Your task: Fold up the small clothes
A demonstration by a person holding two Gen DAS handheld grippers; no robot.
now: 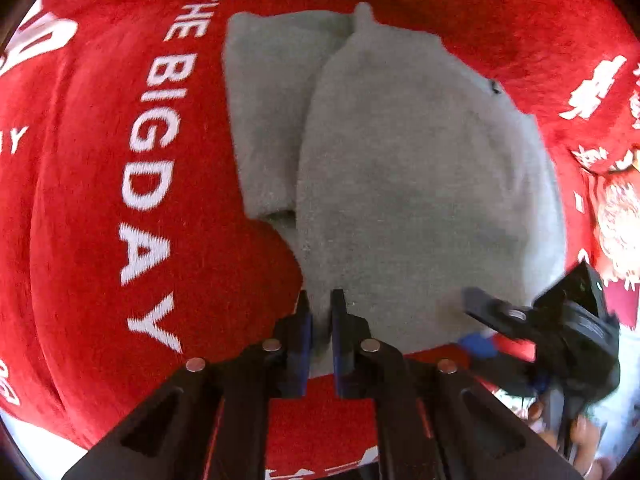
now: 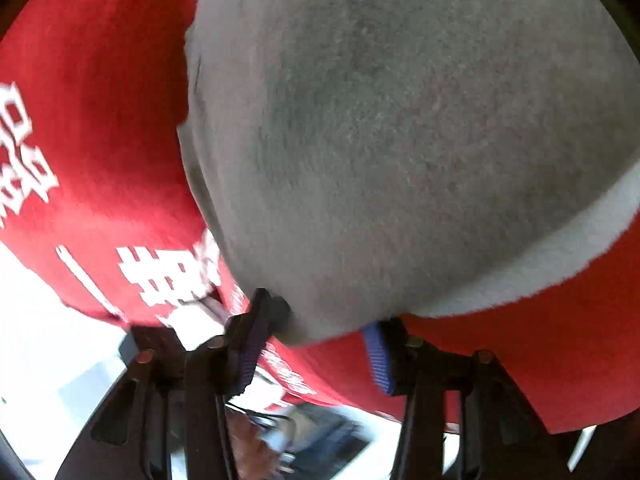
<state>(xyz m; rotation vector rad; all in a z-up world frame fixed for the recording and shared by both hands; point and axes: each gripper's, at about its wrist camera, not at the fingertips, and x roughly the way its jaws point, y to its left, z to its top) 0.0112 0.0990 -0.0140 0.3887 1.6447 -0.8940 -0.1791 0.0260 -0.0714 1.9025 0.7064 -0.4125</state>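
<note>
A small grey garment [image 1: 400, 168] lies on a red cloth [image 1: 100, 220], one part folded over another. My left gripper [image 1: 320, 300] is shut on the garment's near edge, with grey fabric pinched between its fingers. My right gripper [image 2: 320, 312] is open, its fingers either side of the garment's near corner [image 2: 320, 320]; the garment [image 2: 400, 140] fills most of the right wrist view. The right gripper also shows in the left wrist view [image 1: 480, 308], at the garment's right near edge.
The red cloth carries white lettering "THE BIG DAY" [image 1: 156, 168] to the left of the garment and white characters [image 2: 168, 276] near the right gripper. Beyond the cloth's near edge there is a white surface [image 2: 48, 340]. A hand shows at lower right [image 1: 580, 432].
</note>
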